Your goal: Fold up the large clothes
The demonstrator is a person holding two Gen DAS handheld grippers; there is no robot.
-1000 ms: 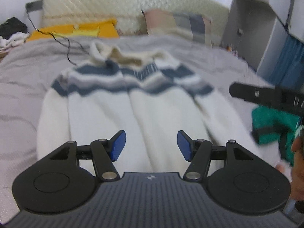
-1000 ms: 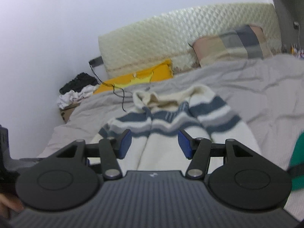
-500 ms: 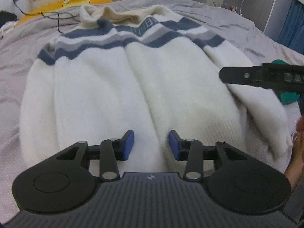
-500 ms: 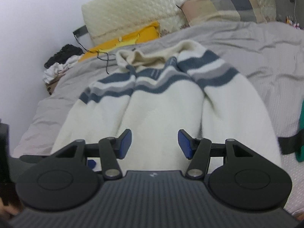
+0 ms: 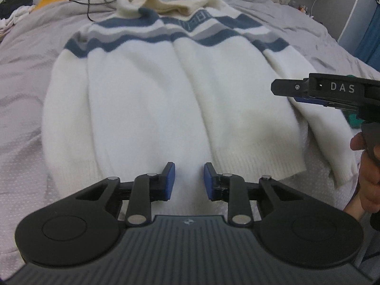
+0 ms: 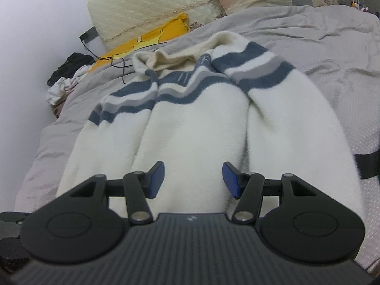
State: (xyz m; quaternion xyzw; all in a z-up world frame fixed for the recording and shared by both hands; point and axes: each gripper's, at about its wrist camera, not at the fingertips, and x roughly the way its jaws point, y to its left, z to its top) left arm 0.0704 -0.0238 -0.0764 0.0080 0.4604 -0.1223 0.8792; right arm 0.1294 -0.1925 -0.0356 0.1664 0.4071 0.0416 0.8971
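The left gripper (image 5: pixel 189 178) sits low in its own view, at about 6 o'clock, with its two blue-padded fingers (image 5: pixel 169 181) pointing toward 12 o'clock and standing apart with a narrow gap between them, nothing held. The right gripper (image 6: pixel 192 179) fills the same 6 o'clock spot in its view, its blue pads (image 6: pixel 230 180) spread wider than the left pair and likewise holding nothing. In the left wrist view the right gripper (image 5: pixel 308 95) reaches in from 3 o'clock, seen side-on and pointing toward 9 o'clock. The person's right hand (image 5: pixel 367 166) wraps its grip near 4 o'clock.
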